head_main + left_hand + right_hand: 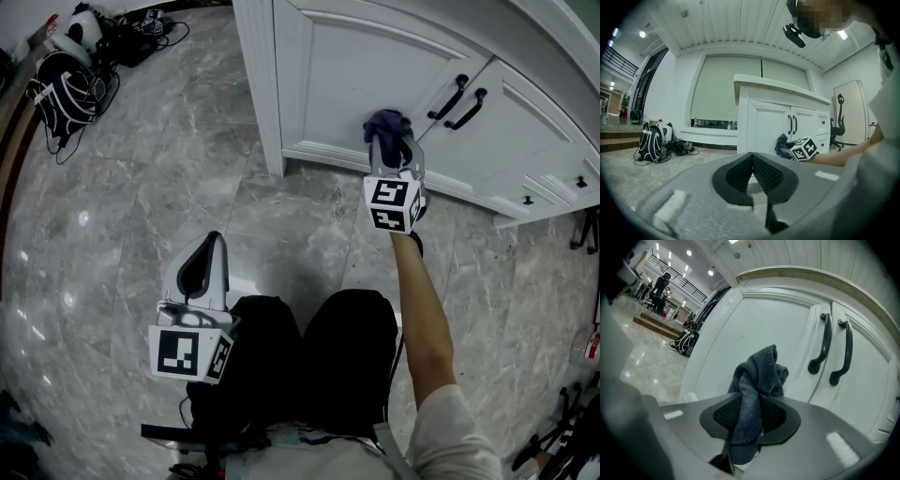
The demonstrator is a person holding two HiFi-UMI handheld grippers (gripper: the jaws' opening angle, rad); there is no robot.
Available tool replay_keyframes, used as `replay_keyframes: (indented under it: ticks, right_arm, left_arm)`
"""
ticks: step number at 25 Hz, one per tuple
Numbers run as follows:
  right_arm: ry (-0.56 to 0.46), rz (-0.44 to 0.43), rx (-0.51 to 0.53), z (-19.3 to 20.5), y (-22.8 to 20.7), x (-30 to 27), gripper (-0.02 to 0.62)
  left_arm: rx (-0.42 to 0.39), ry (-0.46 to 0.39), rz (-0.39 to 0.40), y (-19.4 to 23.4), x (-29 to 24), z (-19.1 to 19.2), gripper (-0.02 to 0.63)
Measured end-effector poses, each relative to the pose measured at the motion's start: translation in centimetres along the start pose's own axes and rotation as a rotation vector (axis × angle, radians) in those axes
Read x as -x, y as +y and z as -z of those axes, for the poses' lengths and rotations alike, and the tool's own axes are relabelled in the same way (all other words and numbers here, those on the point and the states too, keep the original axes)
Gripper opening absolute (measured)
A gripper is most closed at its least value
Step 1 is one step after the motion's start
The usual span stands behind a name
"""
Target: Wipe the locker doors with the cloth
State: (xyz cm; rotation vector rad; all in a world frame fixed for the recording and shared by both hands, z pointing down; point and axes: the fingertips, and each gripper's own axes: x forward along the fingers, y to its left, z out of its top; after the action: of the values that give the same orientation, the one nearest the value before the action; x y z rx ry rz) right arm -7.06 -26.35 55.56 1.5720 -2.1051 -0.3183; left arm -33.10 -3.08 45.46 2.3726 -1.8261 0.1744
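A dark grey cloth [757, 380] is bunched between the jaws of my right gripper [749, 416], which is shut on it. In the head view the cloth [388, 128] sits against the lower part of the left white locker door [356, 70]. Two black handles [834, 350] stand where that door meets the right door [525, 141]. My left gripper [199, 272] is held low over the person's lap, away from the doors, its jaws shut with nothing between them. From the left gripper view [752, 176] the cloth [783, 145] and the right gripper's marker cube [805, 148] show by the cabinet.
The grey marble floor [141, 187] spreads to the left. Bags and cables [75, 66] lie at the far left by the wall. An office chair [838, 126] stands at the right beyond the cabinet. The person's dark trousers [309, 366] fill the lower middle of the head view.
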Motion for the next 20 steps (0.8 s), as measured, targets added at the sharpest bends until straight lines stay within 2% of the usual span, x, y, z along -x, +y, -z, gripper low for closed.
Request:
replay_keyframes:
  ticks: [7, 20]
  right_arm:
    - [-0.014, -0.012, -0.027, -0.5, 1.8, -0.5, 0.109]
    - [-0.057, -0.124, -0.012, -4.8, 9.3, -3.0, 0.109]
  left_arm:
    - [0.007, -0.001, -0.016, 1.1, 0.7, 0.2, 0.002]
    - [0.019, 0.0, -0.046, 3.1, 1.8, 0.5, 0.002]
